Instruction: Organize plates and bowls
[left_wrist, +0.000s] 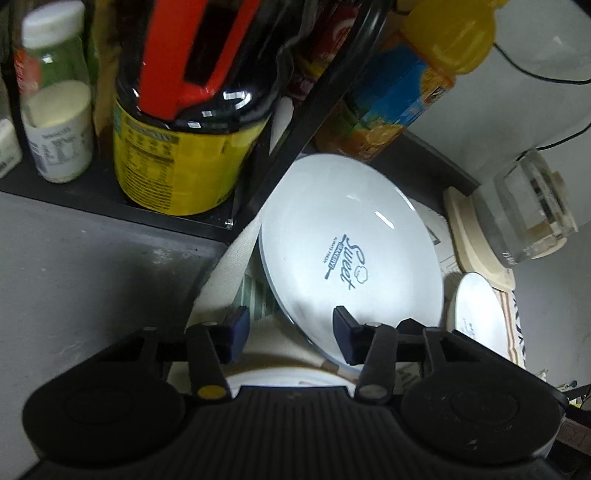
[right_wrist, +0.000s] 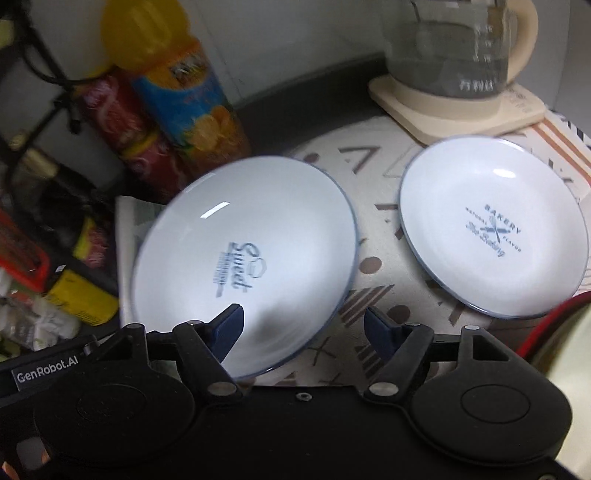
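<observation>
Left claw (left_wrist: 290, 334): jaws spread, nothing pinched. I see its right finger (left_wrist: 341, 332) over the near rim of the "Sweet" plate (left_wrist: 351, 251); contact I cannot tell. That plate looks tilted, sitting on the patterned cloth (left_wrist: 221, 280) beside the black shelf (left_wrist: 110, 206) at 10 o'clock, which holds a yellow-labelled jar (left_wrist: 177, 162) and a white bottle (left_wrist: 55, 122).

Right claw (right_wrist: 303, 328): jaws spread, empty. Left finger (right_wrist: 229, 325) overlaps the "Sweet" plate (right_wrist: 243, 258) edge. The "Bakery" plate (right_wrist: 491, 229) lies at 1 o'clock, apart from the first. Glass kettle (right_wrist: 458, 48) on its cream base at 12 to 1 o'clock; chip cans (right_wrist: 192, 107) at 10 o'clock.
</observation>
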